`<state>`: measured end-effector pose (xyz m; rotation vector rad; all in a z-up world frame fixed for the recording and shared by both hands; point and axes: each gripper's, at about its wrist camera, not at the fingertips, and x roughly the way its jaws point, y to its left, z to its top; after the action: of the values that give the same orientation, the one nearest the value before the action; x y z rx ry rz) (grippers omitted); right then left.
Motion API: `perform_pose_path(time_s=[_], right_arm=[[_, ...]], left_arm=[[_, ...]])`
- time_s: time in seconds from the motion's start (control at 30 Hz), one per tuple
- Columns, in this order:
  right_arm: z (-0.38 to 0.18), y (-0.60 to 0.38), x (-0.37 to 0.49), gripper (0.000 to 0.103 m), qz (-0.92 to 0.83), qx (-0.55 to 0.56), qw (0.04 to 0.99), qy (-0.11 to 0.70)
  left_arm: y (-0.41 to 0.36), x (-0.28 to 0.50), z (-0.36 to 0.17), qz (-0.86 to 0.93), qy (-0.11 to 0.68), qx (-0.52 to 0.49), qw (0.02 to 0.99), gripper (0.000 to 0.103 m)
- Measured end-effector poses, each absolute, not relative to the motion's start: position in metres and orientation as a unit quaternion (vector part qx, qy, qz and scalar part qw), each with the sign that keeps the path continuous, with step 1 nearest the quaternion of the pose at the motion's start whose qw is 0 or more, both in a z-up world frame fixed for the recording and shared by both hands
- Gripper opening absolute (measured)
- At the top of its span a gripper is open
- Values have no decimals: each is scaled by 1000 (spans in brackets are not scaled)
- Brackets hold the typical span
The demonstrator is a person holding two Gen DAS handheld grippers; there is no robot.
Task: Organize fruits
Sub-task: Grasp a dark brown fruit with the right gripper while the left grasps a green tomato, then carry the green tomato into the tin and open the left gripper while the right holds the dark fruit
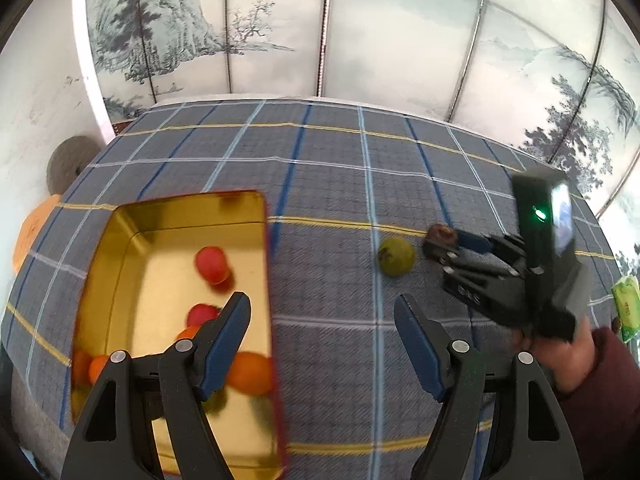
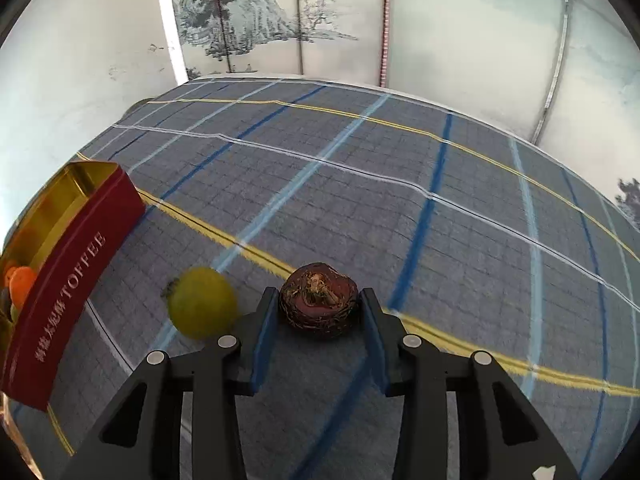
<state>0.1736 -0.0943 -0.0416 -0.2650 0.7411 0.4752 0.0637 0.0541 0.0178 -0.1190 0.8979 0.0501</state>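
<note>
Clamped on a wrinkly brown fruit (image 2: 319,300): right gripper (image 2: 319,312), blue pads touching both sides, low in the middle of the right wrist view. Fruit sitting on the checked tablecloth (image 2: 400,200), right at a yellow stripe. Just to its left, a round yellow-green fruit (image 2: 202,302), a bit blurry, not touching the pads. Farther left, at the frame edge, a red tin (image 2: 68,280) with "TOFFEE" on its side and gold inside, orange fruit peeking over the rim.

Spread apart with nothing between: left gripper (image 1: 322,316), low in the left wrist view. Left finger over the open tin (image 1: 176,216), right finger over bare cloth. Inside the gold tin, two red fruits (image 1: 212,264) and some orange fruits (image 1: 250,372). At middle right, the yellow-green fruit (image 1: 396,256) on the cloth, and beside it the brown fruit (image 1: 442,236) at the tip of the right gripper (image 1: 440,246). Lower right, a hand (image 1: 568,356) in a dark red sleeve (image 1: 608,400) holding that gripper. Behind the table, a wall painting of trees and hills (image 1: 180,40).
</note>
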Motion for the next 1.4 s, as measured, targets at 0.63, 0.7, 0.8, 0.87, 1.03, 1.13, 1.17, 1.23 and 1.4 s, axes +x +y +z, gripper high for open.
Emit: perform_pose_path(time_s=[0.63, 0.7, 0.8, 0.87, 1.03, 1.13, 1.17, 1.23, 1.4], right_arm=[[-44, -207, 144, 39, 131, -78, 917, 369], [-44, -204, 142, 39, 129, -85, 917, 368], [-44, -208, 141, 40, 134, -77, 916, 369], [-44, -208, 141, 41, 134, -78, 916, 369], [-44, -207, 141, 41, 133, -79, 916, 369], [-44, -208, 141, 41, 133, -81, 916, 369], [-44, -207, 141, 41, 132, -81, 916, 369], [-44, -207, 141, 41, 132, -82, 916, 369], [-44, -207, 141, 40, 132, -83, 916, 369]], left_arm=[[-7, 152, -37, -13, 475, -42, 879, 62], [-7, 159, -42, -12, 479, -45, 876, 59], [-8, 169, -50, -10, 485, -49, 873, 54], [-7, 173, -55, -12, 488, -51, 871, 43], [-7, 166, -54, -7, 484, -49, 873, 37], [-7, 155, -51, -9, 482, -48, 875, 37], [-6, 149, -50, -9, 481, -47, 875, 37], [-6, 141, -48, -6, 483, -47, 874, 37], [-2, 115, -41, -10, 482, -61, 874, 37]])
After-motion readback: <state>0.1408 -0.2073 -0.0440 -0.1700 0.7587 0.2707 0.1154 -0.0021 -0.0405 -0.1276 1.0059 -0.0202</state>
